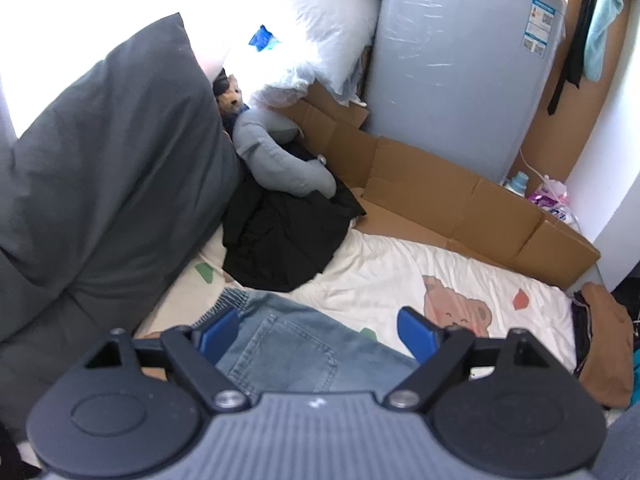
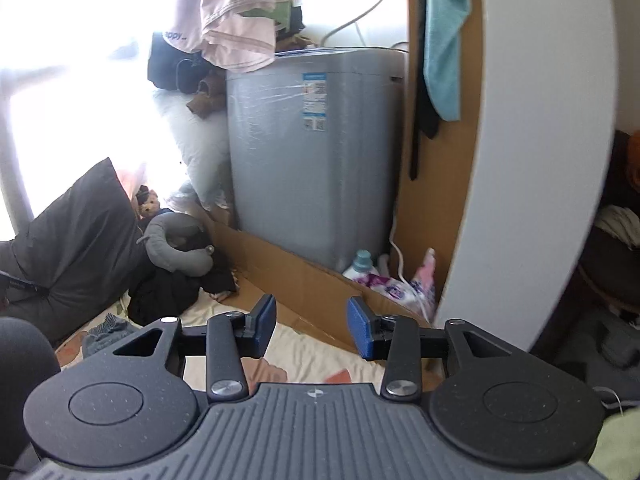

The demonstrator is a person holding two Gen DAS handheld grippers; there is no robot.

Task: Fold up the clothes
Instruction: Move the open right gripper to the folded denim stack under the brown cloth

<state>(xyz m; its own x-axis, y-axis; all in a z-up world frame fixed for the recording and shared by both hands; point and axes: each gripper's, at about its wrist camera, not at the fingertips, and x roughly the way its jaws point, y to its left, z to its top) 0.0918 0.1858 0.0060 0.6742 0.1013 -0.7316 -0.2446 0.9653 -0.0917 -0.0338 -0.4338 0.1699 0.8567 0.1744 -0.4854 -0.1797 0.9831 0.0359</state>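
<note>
Light blue jeans (image 1: 288,344) lie on the white cartoon-print bedsheet (image 1: 380,272), back pocket up, elastic waistband toward the far left. My left gripper (image 1: 318,330) hovers wide open over them, its blue pads either side of the pocket, with nothing gripped. A black garment (image 1: 280,240) is heaped beyond the jeans. In the right wrist view my right gripper (image 2: 312,326) is open and empty, held above the sheet (image 2: 304,348) near the cardboard. The jeans' waistband (image 2: 106,330) shows at the lower left there, with the black garment (image 2: 160,292) behind it.
A dark grey pillow (image 1: 104,184) fills the left. A grey neck pillow (image 1: 276,156) and a plush toy lie on the black heap. Flat cardboard (image 1: 460,204) lines the bed's far edge against a grey washing machine (image 1: 460,68). A brown garment (image 1: 604,344) lies at the right edge.
</note>
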